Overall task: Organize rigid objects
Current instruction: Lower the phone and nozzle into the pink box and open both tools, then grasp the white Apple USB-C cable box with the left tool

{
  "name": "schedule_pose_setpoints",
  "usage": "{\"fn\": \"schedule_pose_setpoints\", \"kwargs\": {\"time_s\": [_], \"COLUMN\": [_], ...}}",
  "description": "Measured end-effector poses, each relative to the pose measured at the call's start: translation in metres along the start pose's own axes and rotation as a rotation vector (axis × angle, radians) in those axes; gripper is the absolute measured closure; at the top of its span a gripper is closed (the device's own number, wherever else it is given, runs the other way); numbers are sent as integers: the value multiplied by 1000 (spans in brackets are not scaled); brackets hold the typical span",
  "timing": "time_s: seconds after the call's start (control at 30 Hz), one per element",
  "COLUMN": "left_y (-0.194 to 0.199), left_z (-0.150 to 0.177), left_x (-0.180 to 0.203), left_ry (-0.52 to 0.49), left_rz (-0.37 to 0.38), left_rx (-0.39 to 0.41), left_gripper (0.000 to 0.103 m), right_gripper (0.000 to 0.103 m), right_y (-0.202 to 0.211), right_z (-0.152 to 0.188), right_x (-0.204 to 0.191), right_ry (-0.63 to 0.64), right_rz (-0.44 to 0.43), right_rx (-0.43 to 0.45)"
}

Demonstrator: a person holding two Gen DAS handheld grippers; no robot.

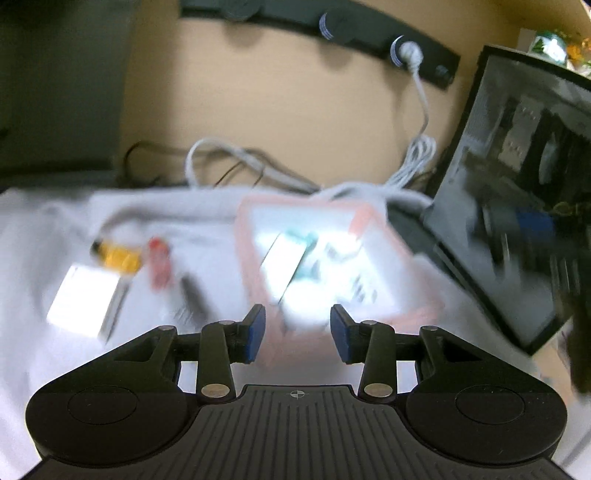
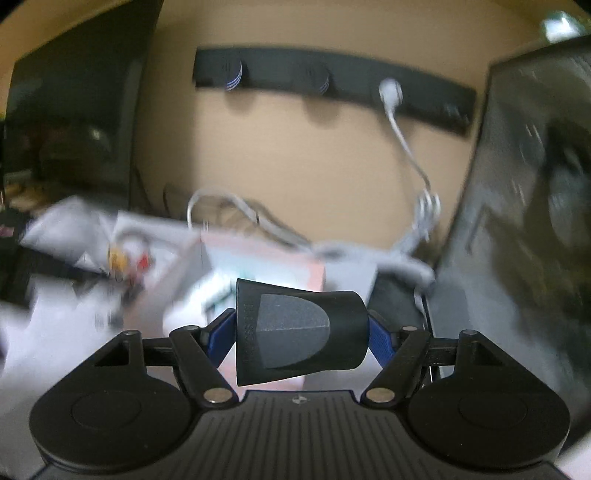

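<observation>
Both views are blurred by motion. My left gripper [image 1: 297, 334] is open and empty, just in front of a pink-rimmed tray [image 1: 255, 295] that holds a white and teal box [image 1: 286, 258]. Left of the tray lie a white box [image 1: 83, 301], a yellow item [image 1: 120, 254], a red item [image 1: 159, 262] and a dark pen-like item [image 1: 192, 295]. My right gripper [image 2: 301, 334] is shut on a black cone-shaped nozzle [image 2: 299, 330], held above the near side of the pink tray [image 2: 280, 258].
A white cloth [image 1: 37, 240] covers the table. A dark monitor [image 1: 517, 192] stands at the right. A black power strip [image 1: 351, 29] with a white plug and cable [image 1: 419, 110] hangs on the tan wall behind. A dark panel [image 1: 55, 92] stands at the left.
</observation>
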State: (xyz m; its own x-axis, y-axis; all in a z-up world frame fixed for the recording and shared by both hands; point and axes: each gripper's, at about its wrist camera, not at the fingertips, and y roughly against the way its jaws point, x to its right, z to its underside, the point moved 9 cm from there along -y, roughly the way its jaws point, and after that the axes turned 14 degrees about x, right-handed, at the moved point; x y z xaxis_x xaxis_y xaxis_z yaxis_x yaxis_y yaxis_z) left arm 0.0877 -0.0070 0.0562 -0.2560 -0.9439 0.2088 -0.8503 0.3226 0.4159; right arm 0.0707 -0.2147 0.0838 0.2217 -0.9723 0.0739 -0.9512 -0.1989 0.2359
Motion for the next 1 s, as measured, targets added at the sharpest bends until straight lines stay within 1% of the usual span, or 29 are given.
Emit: {"fn": "schedule_pose_setpoints", "kwargs": {"time_s": [0.1, 0.17, 0.23, 0.3, 0.33, 0.43, 0.53, 0.63, 0.7, 0.9, 0.97, 1.0], "left_y": [11, 19, 26, 33, 37, 48, 53, 51, 47, 23, 15, 14], "left_z": [14, 22, 32, 42, 49, 62, 66, 68, 65, 47, 36, 30], "left_x": [-25, -46, -67, -88, -101, -128, -146, -155, -154, -138, -135, -135], "left_ry": [26, 46, 70, 95, 115, 158, 167, 160, 153, 129, 148, 153], "left_rz": [-55, -109, -167, -228, -266, -335, -370, -371, -353, -246, -213, -210], "left_rx": [-25, -39, -61, -84, -99, -116, -121, -131, -129, -121, -102, -85], "left_gripper": [60, 60, 60, 60, 60, 60, 60, 60, 60, 60, 60, 60], "right_gripper": [29, 16, 16, 16, 16, 16, 16, 17, 17, 17, 17, 17], "right_y": [-27, -43, -54, -58, -53, -35, -9, 7, 10, 9, 11, 12], "right_z": [-25, -30, -25, -12, -2, 31, 58, 71, 73, 76, 77, 79], "right_x": [-4, -9, -17, -27, -35, -70, -107, -134, -143, -144, -142, -141], "right_ry": [-16, -41, -15, 16, 9, -8, 59, 91, 80, 41, 46, 48], "right_rz": [-6, -25, -2, 23, 5, -98, -170, -225, -232, -150, -123, -111], "right_rx": [40, 45, 35, 0, -22, -92, -127, -152, -166, -196, -204, -209]}}
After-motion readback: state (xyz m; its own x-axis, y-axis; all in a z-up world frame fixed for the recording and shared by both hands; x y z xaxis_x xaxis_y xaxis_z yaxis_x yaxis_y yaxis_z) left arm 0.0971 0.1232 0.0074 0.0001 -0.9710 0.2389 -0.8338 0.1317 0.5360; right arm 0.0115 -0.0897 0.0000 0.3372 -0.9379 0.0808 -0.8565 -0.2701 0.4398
